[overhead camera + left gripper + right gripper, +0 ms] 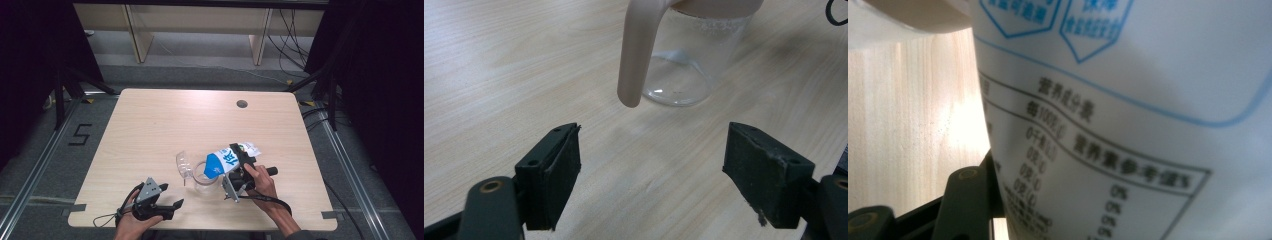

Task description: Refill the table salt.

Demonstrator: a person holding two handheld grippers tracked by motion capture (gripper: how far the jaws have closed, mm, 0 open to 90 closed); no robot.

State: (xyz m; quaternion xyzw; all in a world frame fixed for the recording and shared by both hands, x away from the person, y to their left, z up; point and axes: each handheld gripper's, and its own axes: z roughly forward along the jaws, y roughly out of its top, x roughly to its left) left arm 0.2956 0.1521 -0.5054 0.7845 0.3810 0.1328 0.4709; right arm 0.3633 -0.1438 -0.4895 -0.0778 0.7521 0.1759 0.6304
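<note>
Fingers of the right gripper [239, 167] squeeze a white and blue bag [223, 162], tipped so its mouth points down and left into the clear jug [204, 175], maybe to pour. Its long side runs from far right to near left. Left gripper [172, 206] fingers are wide with nothing in them, waiting on the near surface [150, 125]

A rectangular table with a pale wood-grain top [150, 125] and a small round grey cable hole [242, 104] stands on grey carpeted floor [200, 75]. Black curtains [380, 100] hang at both sides. Behind, light wooden furniture legs [137, 37] stand among black trailing cables [292, 42].
</note>
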